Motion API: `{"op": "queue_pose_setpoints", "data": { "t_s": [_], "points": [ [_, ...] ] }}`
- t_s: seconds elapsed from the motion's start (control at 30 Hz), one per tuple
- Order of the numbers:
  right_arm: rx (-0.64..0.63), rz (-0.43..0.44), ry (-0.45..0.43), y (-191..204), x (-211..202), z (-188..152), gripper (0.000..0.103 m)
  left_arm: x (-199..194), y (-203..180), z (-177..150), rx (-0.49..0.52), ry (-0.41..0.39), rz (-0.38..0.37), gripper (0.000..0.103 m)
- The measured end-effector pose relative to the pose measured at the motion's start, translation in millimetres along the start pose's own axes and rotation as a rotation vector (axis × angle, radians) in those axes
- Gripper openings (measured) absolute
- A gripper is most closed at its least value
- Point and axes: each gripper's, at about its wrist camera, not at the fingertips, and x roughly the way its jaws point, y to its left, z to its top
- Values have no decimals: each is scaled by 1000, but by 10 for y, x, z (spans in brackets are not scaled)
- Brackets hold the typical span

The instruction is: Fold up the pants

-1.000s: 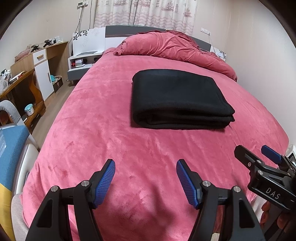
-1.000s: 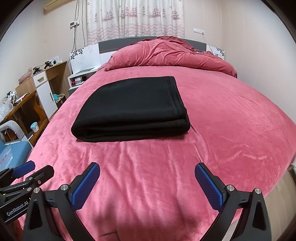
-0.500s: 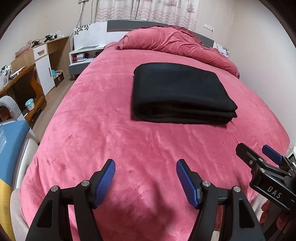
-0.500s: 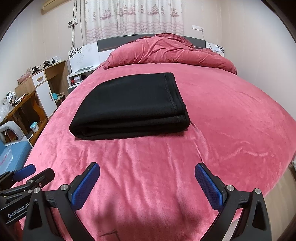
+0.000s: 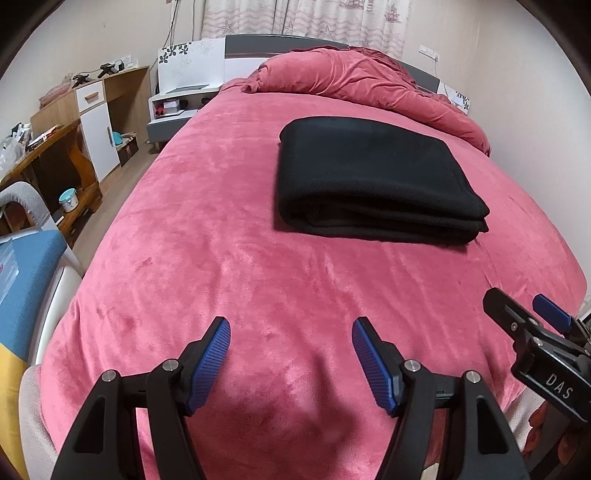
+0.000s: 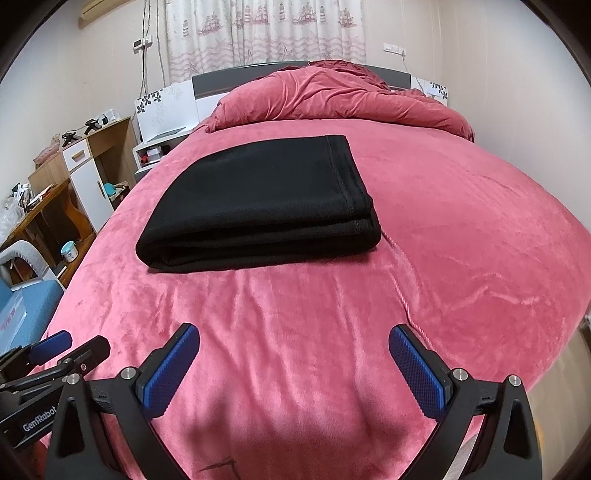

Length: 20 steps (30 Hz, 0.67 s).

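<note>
The black pants (image 5: 373, 177) lie folded into a thick, flat rectangle on the pink bed cover (image 5: 258, 280), and everything else is best placed from that bundle; its stacked, layered edges face the near end of the bed, and a stitched hem band runs along its right side in the right wrist view (image 6: 258, 199); beyond the pants, against the dark headboard (image 6: 221, 79), a pink duvet (image 5: 354, 81) lies bunched in a long heap, clear of the black cloth; well short of the pants, over the bare cover at the near end of the bed, the left gripper (image 5: 291, 350) hangs with its jaws wide and nothing between its blue pads (image 5: 210, 362); the right gripper (image 6: 293, 360) hangs likewise, its jaws standing wide over wrinkled cover with nothing in them, and neither tool touches the pants; the two grippers are side by side, each showing at the edge of the other's view, the right one at the lower right of the left wrist view (image 5: 535, 332); left of the pants, off the side of the bed, a white and grey nightstand (image 5: 177, 107) stands by the headboard, with a wooden cabinet (image 5: 99, 118) and a cluttered wooden desk (image 5: 48, 158) nearer along the same wall; behind the headboard hangs a patterned curtain (image 6: 266, 33).
</note>
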Motion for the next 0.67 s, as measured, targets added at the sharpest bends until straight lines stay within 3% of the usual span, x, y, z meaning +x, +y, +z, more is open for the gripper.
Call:
{"op": "queue_pose_setpoints", "data": {
  "t_s": [0.67],
  "points": [
    [15, 1, 36, -28, 120, -57, 103, 170, -66, -1, 10, 51, -13, 70]
  ]
}}
